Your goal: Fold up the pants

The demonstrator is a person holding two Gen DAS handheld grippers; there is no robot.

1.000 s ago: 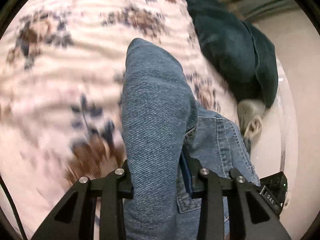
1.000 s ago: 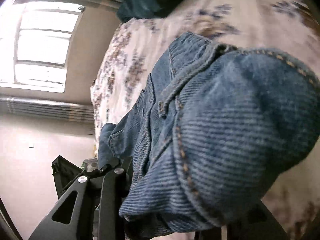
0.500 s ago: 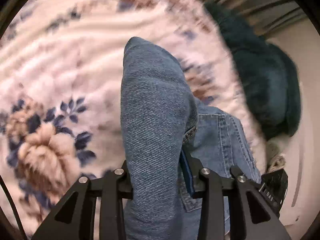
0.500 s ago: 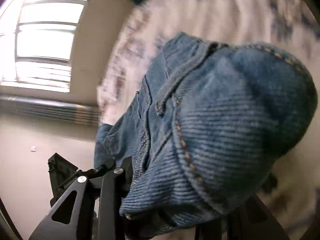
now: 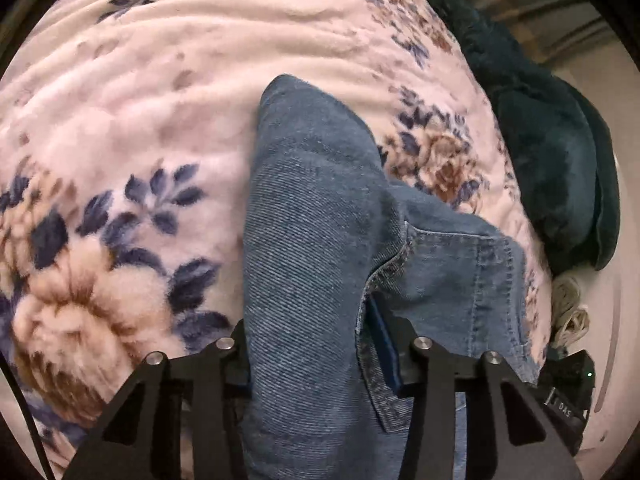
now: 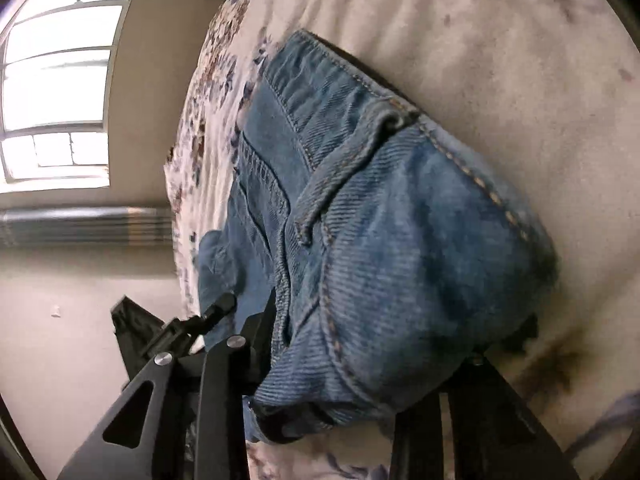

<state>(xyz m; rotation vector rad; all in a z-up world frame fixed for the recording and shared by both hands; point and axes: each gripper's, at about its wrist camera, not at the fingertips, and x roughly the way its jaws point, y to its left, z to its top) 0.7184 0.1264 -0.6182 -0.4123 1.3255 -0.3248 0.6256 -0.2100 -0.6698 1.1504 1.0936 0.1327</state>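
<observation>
Left gripper (image 5: 320,344): black two-finger tool, pinching a thick bunched fold of the blue denim pants (image 5: 316,240), which stands up between its fingers.
Right gripper (image 6: 340,364): black, clamped on the stitched waistband end of the same pants; the belt loop (image 6: 340,176) sits just ahead of its grip.
Pants: held at both ends over the pink floral fleece blanket (image 5: 120,100); part of the cloth seems to touch it, but how much is lifted I cannot tell.
Step in hand: likely carrying a doubled section across to lay it down.
Next move: probably lower both ends together, edges lined up, then let go and smooth.
Beyond: dark teal plush cushion (image 5: 552,168) at the blanket's far edge, well apart from the denim; bright window (image 6: 56,88) off to the side.
Hidden: the right gripper's far finger is mostly covered by denim; the legs and hems are out of frame; the far blanket is soft and unclear.
</observation>
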